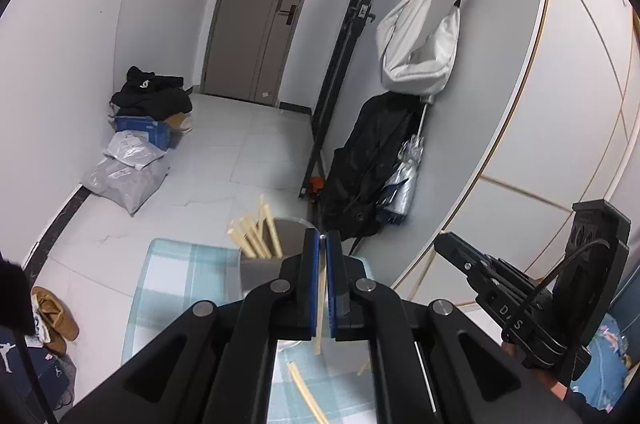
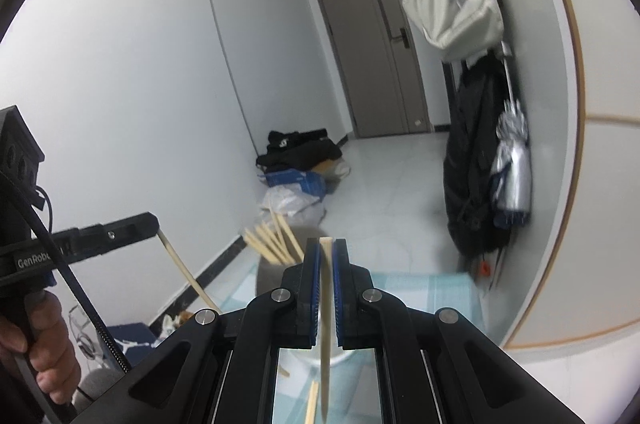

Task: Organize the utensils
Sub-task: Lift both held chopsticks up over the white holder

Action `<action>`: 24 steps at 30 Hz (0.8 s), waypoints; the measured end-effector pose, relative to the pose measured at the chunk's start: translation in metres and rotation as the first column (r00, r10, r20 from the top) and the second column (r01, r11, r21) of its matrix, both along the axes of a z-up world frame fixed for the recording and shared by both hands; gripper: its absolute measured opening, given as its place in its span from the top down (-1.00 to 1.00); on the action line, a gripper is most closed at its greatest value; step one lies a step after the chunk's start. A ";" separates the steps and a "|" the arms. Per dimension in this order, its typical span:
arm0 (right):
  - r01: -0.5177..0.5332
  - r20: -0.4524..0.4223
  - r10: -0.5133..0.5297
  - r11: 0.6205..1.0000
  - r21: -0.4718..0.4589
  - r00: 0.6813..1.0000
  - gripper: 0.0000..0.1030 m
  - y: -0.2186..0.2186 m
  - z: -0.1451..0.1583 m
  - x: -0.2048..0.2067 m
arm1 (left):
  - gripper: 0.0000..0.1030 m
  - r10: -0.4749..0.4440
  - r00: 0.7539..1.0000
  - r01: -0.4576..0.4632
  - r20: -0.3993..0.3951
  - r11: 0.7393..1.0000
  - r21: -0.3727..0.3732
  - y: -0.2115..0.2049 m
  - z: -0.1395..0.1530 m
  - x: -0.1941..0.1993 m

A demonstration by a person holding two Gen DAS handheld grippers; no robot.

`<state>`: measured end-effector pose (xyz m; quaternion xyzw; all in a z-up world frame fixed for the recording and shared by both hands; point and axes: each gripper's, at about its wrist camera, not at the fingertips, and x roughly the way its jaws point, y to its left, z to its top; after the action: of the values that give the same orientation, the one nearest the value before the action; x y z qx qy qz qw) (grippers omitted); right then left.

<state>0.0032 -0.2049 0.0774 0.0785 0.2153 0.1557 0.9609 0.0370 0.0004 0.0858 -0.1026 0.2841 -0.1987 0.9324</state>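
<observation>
White-walled entry hall, pale floor tiles, grey door [image 1: 264, 12] at the far end; work surface near the cameras is a table under a blue-and-white checked cloth [image 1: 180, 264].

Left gripper [image 1: 322, 238] is clamped on one chopstick [image 1: 321, 308], pinched at its top end, the shaft hanging down below the jaws. Right gripper [image 2: 327, 244] is likewise closed on a second chopstick [image 2: 326, 328], held near the top, tip pointing down. Both sticks hang above the cloth, just near of a grey cup [image 1: 288, 244] that already holds a fan of chopsticks [image 1: 256, 232] leaning left. More loose sticks [image 1: 306, 394] lie on the cloth below.

Handling, by judgement: pale wood or bamboo, very light, stiff, smooth and thin, so apt to pivot or slip between flat pads. A grip near the thick end seems best; lower tip-first into the cup's open right side.

Round about: black clothes on boxes [image 1: 152, 96] far left, white bag [image 1: 420, 44] and dark coat [image 1: 368, 164] hanging right, shoes [image 1: 56, 316] on the floor near left.
</observation>
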 end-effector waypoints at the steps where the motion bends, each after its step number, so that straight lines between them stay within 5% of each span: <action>1: -0.004 0.010 0.004 1.000 -0.001 1.000 0.90 0.001 0.007 0.004 | 1.00 -0.001 1.000 0.001 0.002 1.000 -0.004 0.000 0.002 0.002; 13: -0.036 0.077 0.036 0.999 -0.005 0.996 0.90 0.014 0.062 0.057 | 1.00 0.019 1.000 -0.018 0.017 0.996 -0.092 0.008 0.025 0.047; 24: -0.071 0.110 0.077 0.996 -0.053 0.991 0.90 0.039 0.071 0.116 | 1.00 0.027 0.999 -0.026 0.017 0.997 -0.066 0.014 0.016 0.086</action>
<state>0.1194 -0.1663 0.1484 0.0382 0.1676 0.1901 0.9666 0.1227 0.0140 0.1020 -0.1351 0.2677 -0.1963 0.9336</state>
